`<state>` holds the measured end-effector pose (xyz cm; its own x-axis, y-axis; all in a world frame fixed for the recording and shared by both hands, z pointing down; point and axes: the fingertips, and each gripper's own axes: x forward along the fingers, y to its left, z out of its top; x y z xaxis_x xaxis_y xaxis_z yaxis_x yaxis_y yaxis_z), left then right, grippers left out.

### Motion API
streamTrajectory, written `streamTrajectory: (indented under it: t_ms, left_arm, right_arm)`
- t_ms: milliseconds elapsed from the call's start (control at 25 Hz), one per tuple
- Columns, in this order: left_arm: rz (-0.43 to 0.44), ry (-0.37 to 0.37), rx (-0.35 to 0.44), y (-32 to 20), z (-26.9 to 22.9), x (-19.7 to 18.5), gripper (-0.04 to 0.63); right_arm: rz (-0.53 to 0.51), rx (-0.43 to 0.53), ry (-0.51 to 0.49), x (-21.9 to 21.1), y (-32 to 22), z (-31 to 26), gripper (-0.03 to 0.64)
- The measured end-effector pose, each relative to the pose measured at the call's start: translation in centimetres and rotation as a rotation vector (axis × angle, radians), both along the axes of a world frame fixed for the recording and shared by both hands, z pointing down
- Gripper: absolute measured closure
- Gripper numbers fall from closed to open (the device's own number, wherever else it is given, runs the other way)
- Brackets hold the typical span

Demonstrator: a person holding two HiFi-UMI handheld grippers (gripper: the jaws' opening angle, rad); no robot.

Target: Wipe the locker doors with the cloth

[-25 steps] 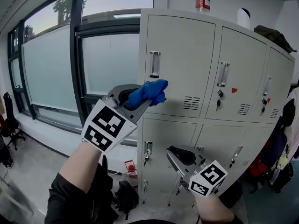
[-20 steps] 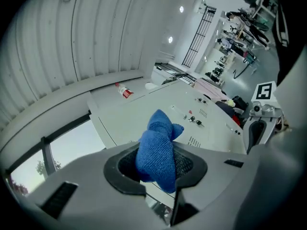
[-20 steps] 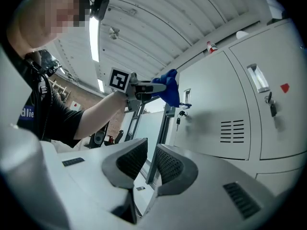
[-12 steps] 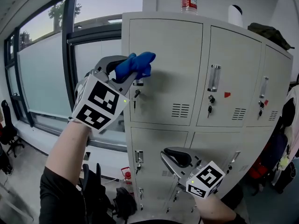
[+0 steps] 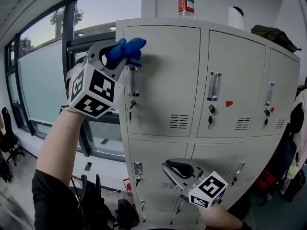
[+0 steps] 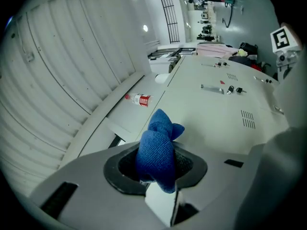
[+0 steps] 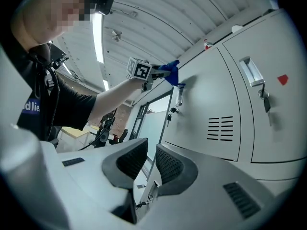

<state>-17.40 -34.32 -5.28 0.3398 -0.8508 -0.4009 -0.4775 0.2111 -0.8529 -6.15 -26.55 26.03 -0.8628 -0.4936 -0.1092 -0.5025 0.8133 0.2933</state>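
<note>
Pressing the cloth (image 5: 126, 49), pinched in the left tool (image 5: 116, 55), flat on the top-left locker door (image 5: 165, 83) should wipe well, while the right tool (image 5: 178, 168) hangs empty, its jaws only narrowly apart.

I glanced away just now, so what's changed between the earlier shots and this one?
The left gripper, shut on the blue cloth, rose up and left across the upper-left locker door toward its top corner. The right gripper stayed low, empty, jaws slightly apart.

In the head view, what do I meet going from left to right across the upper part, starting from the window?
Window → blue cloth → bottle with red label → white rounded object → dark bundle.
</note>
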Motion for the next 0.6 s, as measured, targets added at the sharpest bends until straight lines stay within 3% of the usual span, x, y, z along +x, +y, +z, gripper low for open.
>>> streamTrajectory:
  t_ms: [440,600]
  left_arm:
    - [-0.208,-0.142,0.18,-0.2,-3.0,-0.3,0.474]
    - [-0.28,-0.213,0.297,0.0,-3.8,-0.4,0.474]
  right_arm:
    - [-0.003,-0.014,0.003,-0.1,0.1,0.7,0.565]
    - [0.012,-0.024,-0.009,0.1,0.1,1.1,0.565]
